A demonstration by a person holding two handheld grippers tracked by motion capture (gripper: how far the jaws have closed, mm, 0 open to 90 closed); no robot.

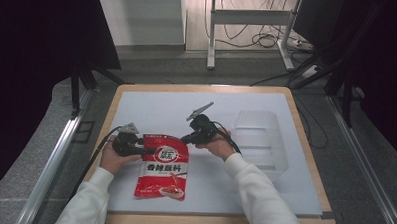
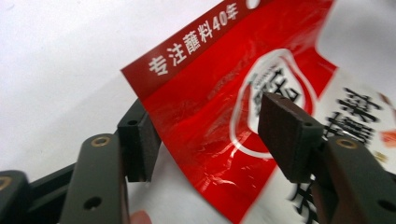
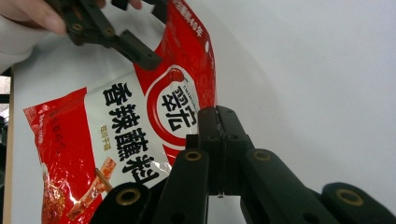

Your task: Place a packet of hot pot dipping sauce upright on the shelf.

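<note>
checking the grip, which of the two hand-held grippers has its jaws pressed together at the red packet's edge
The right hand-held gripper: its jaws are pressed together at the red packet's edge. The left hand-held gripper has its jaws apart, straddling the packet's top corner.

A wooden-edged desk carries a white board on grey carpet floor. Black curtains hang at both sides. Beyond the desk's far edge stand a white wall panel and a metal frame, with loose cables beneath it. The light is dim and even.
</note>
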